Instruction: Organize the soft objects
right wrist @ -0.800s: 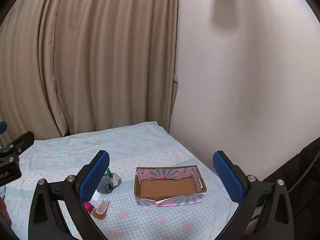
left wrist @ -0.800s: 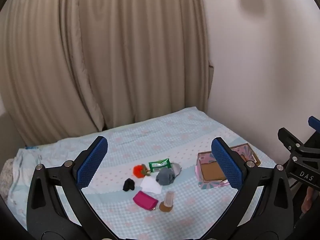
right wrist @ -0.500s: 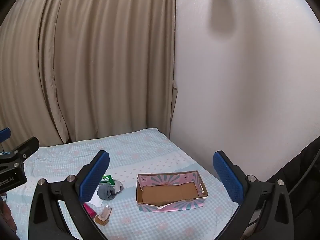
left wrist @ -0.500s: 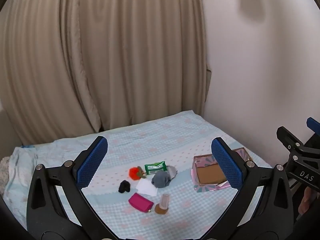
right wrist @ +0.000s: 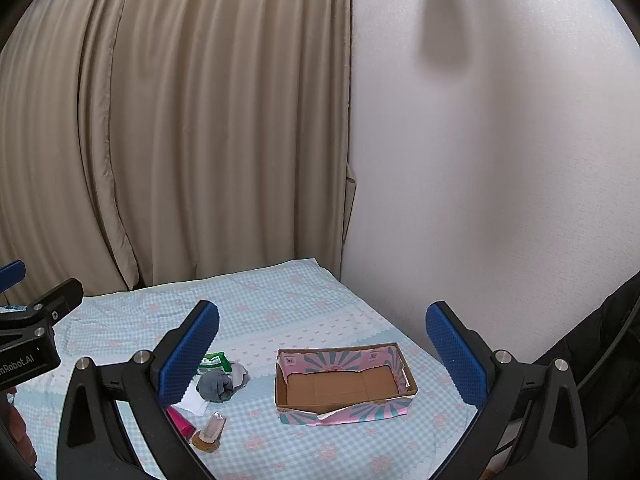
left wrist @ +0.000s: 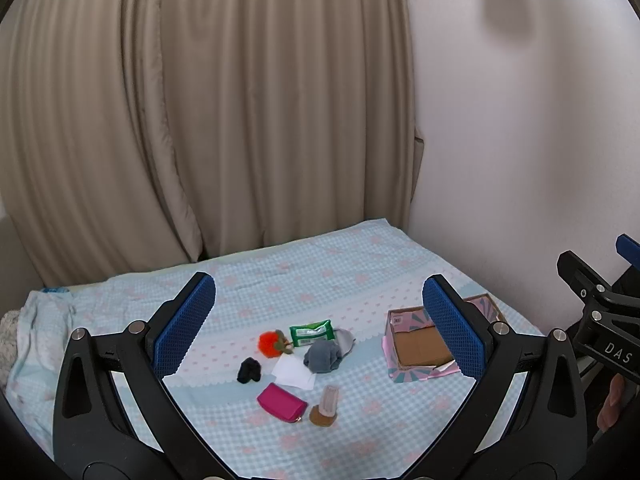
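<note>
Left tool (left wrist: 316,320) and right tool (right wrist: 322,346) both spread wide, nothing gripped, hung above the bed (left wrist: 360,264). Drifted slightly since the earlier frames: pile and box shifted a little in view, no approach yet. Task unstarted. Grey sock (left wrist: 323,356), black sock (left wrist: 249,370), pink pouch (left wrist: 281,402) clustered mid-bed; box (right wrist: 408,376) empty, well apart to their right. Wall (right wrist: 480,200) close behind box, bed edge near; open room in front.

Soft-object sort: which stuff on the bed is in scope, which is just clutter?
In scope:
- grey sock bundle
- black sock ball
- orange fuzzy toy
- white cloth
- pink pouch
- green wipes pack
- cardboard box, empty, likely the bin

Likely clutter:
- clear tube on a brown disc
- curtain
- bedsheet
</note>
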A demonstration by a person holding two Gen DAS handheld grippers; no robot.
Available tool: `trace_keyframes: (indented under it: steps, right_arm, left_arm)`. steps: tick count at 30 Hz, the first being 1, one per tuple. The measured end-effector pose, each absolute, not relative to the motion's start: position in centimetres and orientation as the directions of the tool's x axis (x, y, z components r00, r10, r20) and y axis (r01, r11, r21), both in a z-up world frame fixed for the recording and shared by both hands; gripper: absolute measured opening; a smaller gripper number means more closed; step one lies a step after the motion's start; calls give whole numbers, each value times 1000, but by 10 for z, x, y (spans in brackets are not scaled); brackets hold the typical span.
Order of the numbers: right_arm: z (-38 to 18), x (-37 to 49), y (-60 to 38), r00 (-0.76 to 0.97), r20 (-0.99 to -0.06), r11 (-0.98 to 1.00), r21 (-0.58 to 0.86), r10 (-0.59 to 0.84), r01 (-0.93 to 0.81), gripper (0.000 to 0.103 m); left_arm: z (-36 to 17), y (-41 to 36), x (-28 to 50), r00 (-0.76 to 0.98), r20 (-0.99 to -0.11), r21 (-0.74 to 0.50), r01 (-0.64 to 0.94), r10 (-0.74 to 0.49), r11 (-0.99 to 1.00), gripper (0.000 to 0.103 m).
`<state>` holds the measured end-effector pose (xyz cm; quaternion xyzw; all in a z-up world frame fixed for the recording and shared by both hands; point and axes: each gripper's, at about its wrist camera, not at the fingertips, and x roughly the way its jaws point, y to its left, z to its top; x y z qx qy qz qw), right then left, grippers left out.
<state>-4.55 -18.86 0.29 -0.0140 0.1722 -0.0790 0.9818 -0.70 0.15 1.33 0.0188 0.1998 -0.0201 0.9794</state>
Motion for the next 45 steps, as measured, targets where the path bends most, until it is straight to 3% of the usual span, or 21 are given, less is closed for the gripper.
trace_keyframes:
  steps: [45]
  right_arm:
    - [-3, -38, -196, 934, -312, 985, -44, -173, 168, 103]
  left_arm:
    - [0, -9, -10, 931, -358, 28, 84, -69, 996, 103]
